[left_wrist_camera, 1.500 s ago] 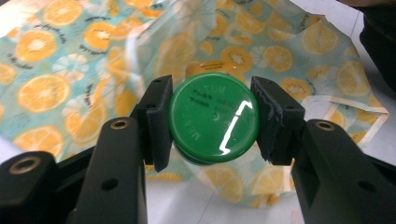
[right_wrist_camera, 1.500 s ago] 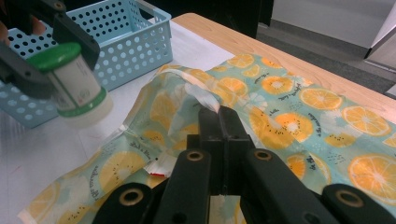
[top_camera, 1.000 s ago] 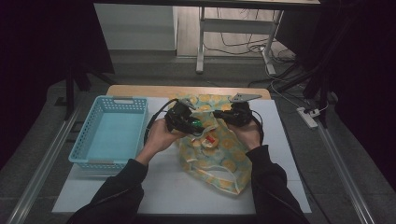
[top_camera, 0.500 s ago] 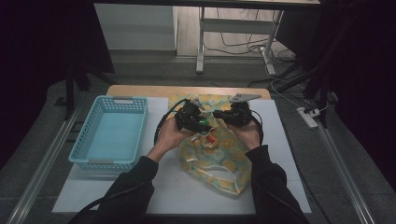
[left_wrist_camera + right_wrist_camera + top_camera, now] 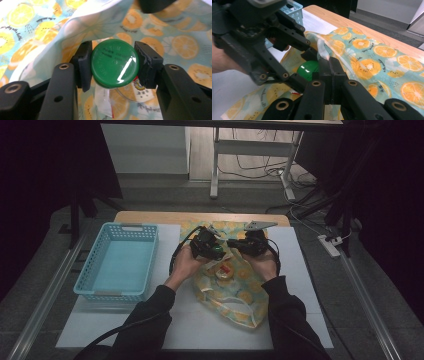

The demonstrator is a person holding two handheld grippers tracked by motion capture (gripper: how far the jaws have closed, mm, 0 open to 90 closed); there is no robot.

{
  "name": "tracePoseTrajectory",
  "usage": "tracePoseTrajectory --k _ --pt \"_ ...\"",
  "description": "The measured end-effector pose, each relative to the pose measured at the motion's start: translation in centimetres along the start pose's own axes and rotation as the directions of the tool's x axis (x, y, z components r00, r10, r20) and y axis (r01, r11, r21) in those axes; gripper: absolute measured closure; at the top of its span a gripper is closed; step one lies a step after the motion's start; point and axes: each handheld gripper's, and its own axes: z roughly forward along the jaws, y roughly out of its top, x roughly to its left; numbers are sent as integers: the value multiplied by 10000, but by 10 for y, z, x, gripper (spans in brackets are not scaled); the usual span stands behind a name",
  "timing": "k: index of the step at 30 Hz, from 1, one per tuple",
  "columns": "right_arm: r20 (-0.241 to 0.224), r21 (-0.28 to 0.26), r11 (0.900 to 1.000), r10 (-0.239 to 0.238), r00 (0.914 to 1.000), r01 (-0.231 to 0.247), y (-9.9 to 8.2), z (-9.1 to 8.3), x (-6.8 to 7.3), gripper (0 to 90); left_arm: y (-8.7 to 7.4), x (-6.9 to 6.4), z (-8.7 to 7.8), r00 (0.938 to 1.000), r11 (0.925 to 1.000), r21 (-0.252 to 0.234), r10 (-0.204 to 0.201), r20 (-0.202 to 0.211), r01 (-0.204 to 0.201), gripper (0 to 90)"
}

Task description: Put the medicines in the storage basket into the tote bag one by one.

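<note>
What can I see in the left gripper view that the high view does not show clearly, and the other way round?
Left gripper view: the left gripper clamped on a green lid, with raised lettering on it, and a clear container below. High view: the blue basket, the person's sleeves and the right gripper. Both: the fruit-print bag.

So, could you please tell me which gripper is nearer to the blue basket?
Left. The left gripper sits just right of the blue basket; the right gripper is farther right, beyond it.
</note>
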Motion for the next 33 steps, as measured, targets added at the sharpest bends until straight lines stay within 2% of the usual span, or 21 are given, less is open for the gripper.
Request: tracePoseTrajectory --k 9,15,17,22,29,33 --pt "-2 186 9998 -81 10000 81 -2 6 2 900 -5 9 10 9984 9997 144 -177 -545 185 517" --pt "25 195 9998 -87 10000 86 -2 6 2 900 -6 11 16 9981 9996 263 -125 -611 141 510" --pt "31 183 9998 -92 10000 91 -2 6 2 900 -6 11 16 9982 9997 151 -188 -571 197 501" --pt "28 148 9998 -104 9999 104 -2 5 2 900 -4 10 10 9986 9997 19 -231 -485 232 406" --pt "43 100 9999 -106 9999 105 -1 4 2 900 -3 5 0 9995 9993 -156 -329 2 329 314" --pt "54 66 9999 -88 9999 88 -1 3 1 900 -5 1 -8 9991 9990 -274 -347 242 353 296"
